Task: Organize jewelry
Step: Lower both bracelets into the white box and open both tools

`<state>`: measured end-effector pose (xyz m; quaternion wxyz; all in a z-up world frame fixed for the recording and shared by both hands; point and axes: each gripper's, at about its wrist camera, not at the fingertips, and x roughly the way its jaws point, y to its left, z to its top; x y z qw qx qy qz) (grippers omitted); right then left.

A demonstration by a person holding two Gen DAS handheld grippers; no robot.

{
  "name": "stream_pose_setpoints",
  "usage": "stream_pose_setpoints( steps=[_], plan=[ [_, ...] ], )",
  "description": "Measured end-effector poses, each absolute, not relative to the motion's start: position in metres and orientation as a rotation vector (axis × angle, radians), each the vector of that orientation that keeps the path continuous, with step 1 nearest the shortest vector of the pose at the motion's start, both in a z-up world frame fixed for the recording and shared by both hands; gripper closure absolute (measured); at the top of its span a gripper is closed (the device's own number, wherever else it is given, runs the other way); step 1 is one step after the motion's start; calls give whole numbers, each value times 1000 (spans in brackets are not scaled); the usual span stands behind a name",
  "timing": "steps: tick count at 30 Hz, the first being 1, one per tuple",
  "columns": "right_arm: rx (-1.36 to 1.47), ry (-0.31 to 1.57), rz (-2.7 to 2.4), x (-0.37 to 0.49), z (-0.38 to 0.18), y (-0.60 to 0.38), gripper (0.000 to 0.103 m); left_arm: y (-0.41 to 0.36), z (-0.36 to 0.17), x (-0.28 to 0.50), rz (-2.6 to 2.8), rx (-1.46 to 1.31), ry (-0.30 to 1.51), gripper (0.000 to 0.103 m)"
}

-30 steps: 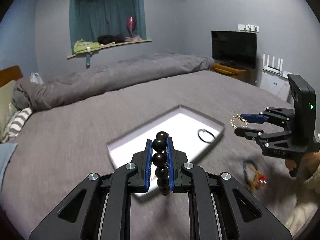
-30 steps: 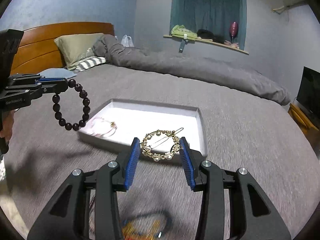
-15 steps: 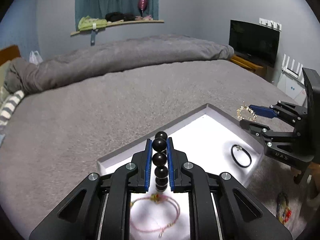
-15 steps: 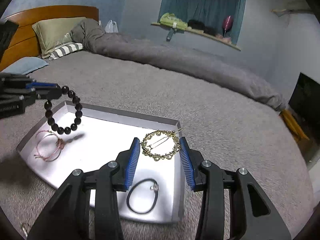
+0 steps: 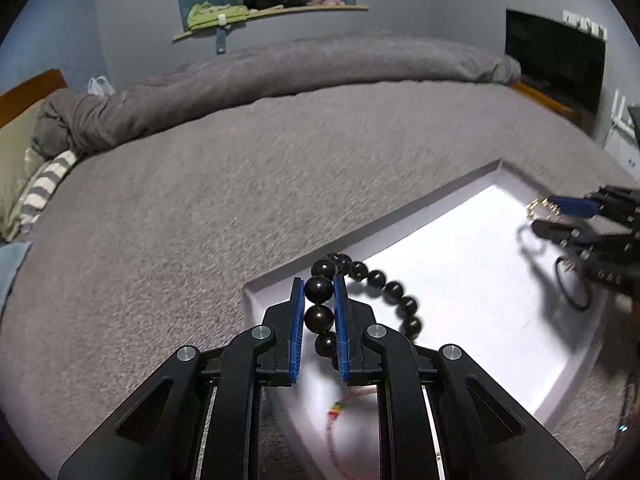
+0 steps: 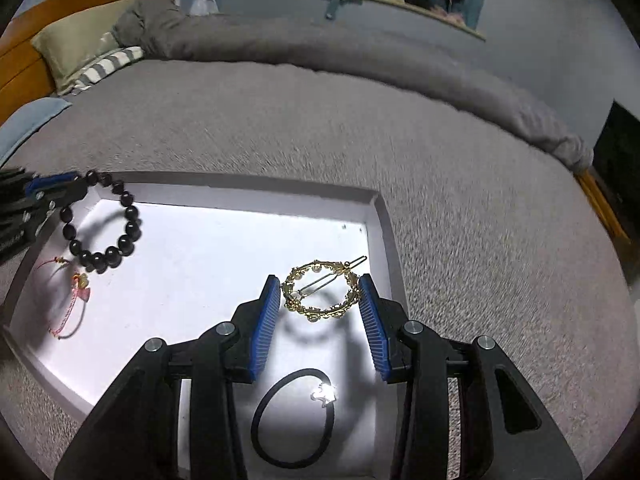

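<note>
A white tray (image 5: 472, 280) (image 6: 208, 248) lies on the grey bed. My left gripper (image 5: 318, 292) is shut on a black bead bracelet (image 5: 394, 292) and holds it over the tray's left end; the bracelet also shows in the right wrist view (image 6: 104, 256). My right gripper (image 6: 320, 300) is shut on a round gold hair clip (image 6: 320, 294) and holds it just above the tray's right part. A pink string bracelet (image 6: 68, 304) and a black hair tie (image 6: 294, 416) lie in the tray.
The grey bedspread (image 5: 200, 208) surrounds the tray. A rolled grey duvet (image 5: 280, 76) lies along the far side, pillows (image 6: 76, 48) at the head. A colourful bracelet (image 5: 626, 408) lies on the bed beside the tray's right edge.
Both grippers have moved in over the tray and lower. The bead bracelet has swung out to the right of my left fingers. The gold clip is now close above the tray floor.
</note>
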<state>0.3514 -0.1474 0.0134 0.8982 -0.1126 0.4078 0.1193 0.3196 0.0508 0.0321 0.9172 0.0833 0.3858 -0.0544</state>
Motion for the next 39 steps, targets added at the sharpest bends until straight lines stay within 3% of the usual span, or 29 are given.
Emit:
stream_pose_setpoints(
  steps=[11,12,14,18,22,25,30,32,35,39],
  plan=[
    [-248,873,220,354,4,-142,62,56,16,323,-72,208,833,87],
    [-243,874,219,354,3,-143,62,57,15,322,-70,207,833,85],
    [-232,878,221,354,2,-149,61,56,15,320,-63,216,827,69],
    [-205,859,226,354,8,-156,60,52,17,316,-67,244,803,66],
    [-173,817,234,348,20,-161,48,50,22,310,-75,232,779,51],
    [-156,783,252,340,30,-164,46,51,26,306,-84,211,769,45],
    [-167,716,238,318,44,-170,26,49,35,292,-89,184,747,32],
    [-162,695,235,307,50,-174,16,48,40,283,-76,156,723,19],
    [-140,662,243,285,60,-181,7,42,52,264,-85,128,662,12],
    [-138,606,232,257,75,-188,6,29,64,238,-79,120,601,8]
  ],
)
